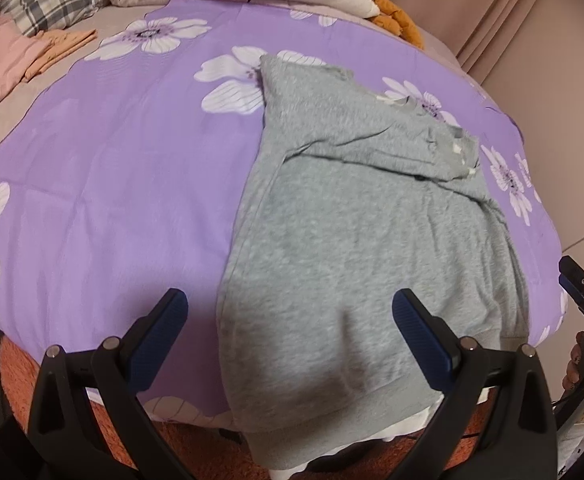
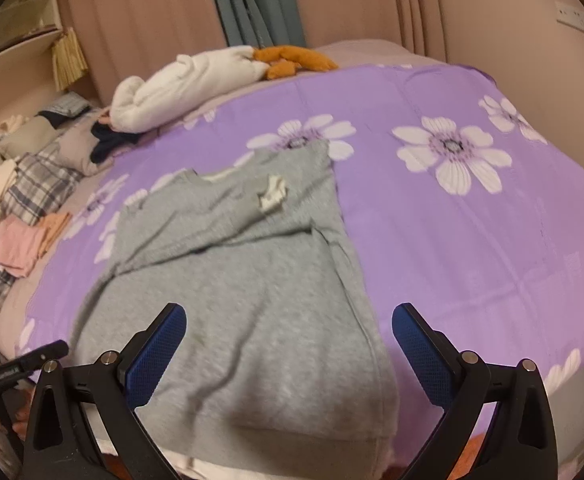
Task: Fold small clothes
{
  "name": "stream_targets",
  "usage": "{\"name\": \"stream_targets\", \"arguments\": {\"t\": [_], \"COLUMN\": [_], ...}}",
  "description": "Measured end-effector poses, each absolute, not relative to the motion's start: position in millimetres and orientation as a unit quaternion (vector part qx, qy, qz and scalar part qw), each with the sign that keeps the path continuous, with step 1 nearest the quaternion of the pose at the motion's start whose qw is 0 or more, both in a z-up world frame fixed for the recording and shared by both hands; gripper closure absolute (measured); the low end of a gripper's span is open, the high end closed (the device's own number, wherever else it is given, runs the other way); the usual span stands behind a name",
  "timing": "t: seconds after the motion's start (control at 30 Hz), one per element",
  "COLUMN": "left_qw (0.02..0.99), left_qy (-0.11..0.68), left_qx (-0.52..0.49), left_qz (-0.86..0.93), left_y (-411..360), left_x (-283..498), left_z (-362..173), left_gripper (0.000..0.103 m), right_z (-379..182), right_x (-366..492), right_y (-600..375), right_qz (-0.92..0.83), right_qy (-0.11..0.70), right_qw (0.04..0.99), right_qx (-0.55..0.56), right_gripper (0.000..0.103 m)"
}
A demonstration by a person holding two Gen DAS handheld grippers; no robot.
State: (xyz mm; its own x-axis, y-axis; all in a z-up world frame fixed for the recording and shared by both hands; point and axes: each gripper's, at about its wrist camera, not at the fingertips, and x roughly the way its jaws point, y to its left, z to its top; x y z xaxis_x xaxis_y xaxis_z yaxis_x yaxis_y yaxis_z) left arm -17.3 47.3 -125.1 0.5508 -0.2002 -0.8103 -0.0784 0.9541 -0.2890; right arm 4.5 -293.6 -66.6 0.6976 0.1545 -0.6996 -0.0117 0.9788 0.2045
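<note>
Purple floral sheet (image 1: 132,160) bears a grey sweater (image 1: 352,240); both grippers (image 1: 290,320) (image 2: 288,332) hover empty, fingers spread

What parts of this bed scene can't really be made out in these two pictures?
- Grey sweater: its bottom hem hangs over the bed edge, behind the left gripper; the right wrist view is blurred there.
- Its sleeves: folded under in both views.
- The small white mark on it: too small to read.
- Folded pink clothes: cut off by the fisheye rim.
- Right gripper: open, holding nothing.

Grey sweater (image 2: 248,272) flat on purple floral sheet (image 2: 472,240), right gripper (image 2: 288,344) fingers apart above
</note>
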Motion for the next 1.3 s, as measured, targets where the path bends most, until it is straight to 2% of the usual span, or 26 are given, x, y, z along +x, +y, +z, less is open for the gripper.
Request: {"name": "stream_targets", "arguments": {"t": [0.5,1.3], "left_qw": [0.846,0.830], "left_qy": [0.508,0.526], "left_qx": [-0.160,-0.176], "left_qz": [-0.041,-0.063], "left_y": [48.1,44.5], "left_x": [-15.2,-15.4], "left_z": [-149.9,-155.4], "left_gripper": [0.001,0.002], "right_z": [-97.7,-123.7], "right_x": [7.9,0.3], "right_y": [-298.8,-321.9], "right_qz": [0.028,-0.001], "right_qy": [0.434,0.486], "right_qw": [0.895,0.867], "right_qx": [0.102,0.112], "right_gripper": [0.001,0.001]}}
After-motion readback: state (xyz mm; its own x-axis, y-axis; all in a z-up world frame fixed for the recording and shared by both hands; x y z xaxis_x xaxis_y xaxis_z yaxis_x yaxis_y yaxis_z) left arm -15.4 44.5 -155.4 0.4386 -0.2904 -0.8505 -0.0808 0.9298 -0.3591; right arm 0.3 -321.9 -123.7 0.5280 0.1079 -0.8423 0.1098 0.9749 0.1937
